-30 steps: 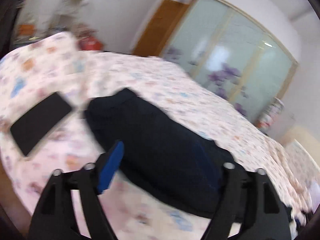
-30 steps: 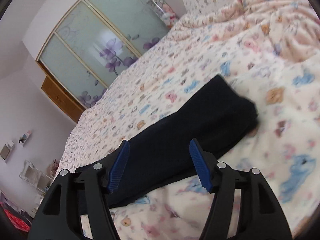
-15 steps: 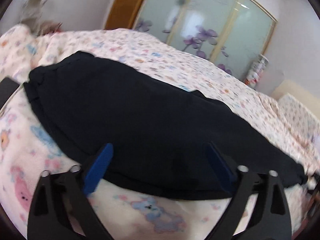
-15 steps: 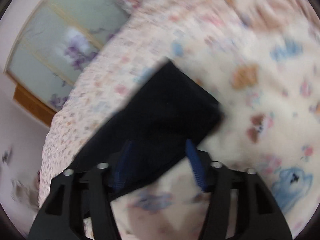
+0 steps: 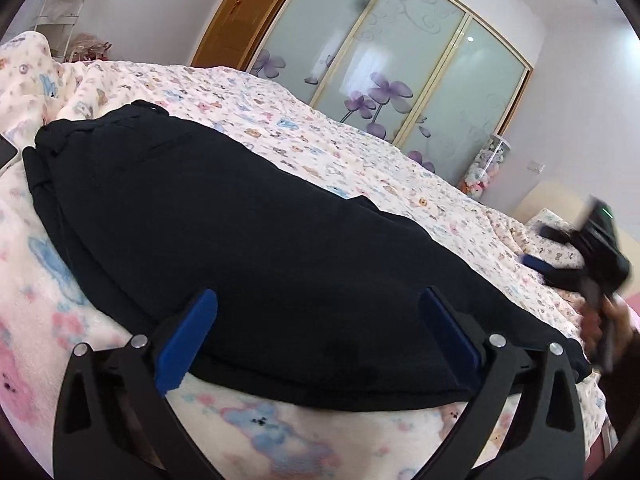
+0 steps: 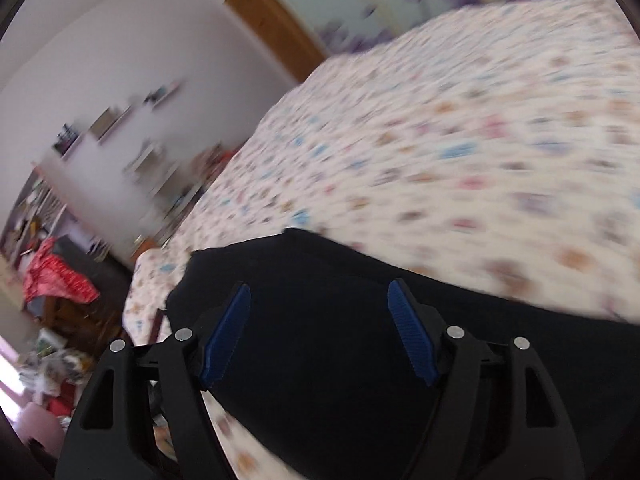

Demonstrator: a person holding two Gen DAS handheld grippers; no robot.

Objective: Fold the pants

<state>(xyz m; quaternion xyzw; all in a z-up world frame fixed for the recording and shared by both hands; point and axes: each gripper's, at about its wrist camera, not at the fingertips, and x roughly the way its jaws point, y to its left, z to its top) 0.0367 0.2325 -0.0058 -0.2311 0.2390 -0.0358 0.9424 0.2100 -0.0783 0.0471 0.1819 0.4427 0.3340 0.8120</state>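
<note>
Dark navy pants [image 5: 248, 232] lie folded lengthwise in a long band across the patterned bedspread [image 5: 360, 152]. My left gripper [image 5: 318, 320] is open, low over the near long edge of the pants, with nothing between its blue pads. My right gripper [image 6: 318, 312] is open over one end of the pants [image 6: 340, 360] and holds nothing. The right gripper also shows in the left wrist view [image 5: 576, 256] at the far right, blurred, held by a hand beyond the pants' far end.
A dark phone [image 5: 6, 152] lies on the bed at the left edge. Sliding wardrobe doors [image 5: 400, 64] with purple flowers stand behind the bed. Cluttered shelves and red cloth [image 6: 56, 276] are beside the bed. The right wrist view is motion-blurred.
My left gripper has dropped close to the pants' near edge and steadied. My right gripper has swung sharply, now facing the room's cluttered side over the pants' end. Both stayed open.
</note>
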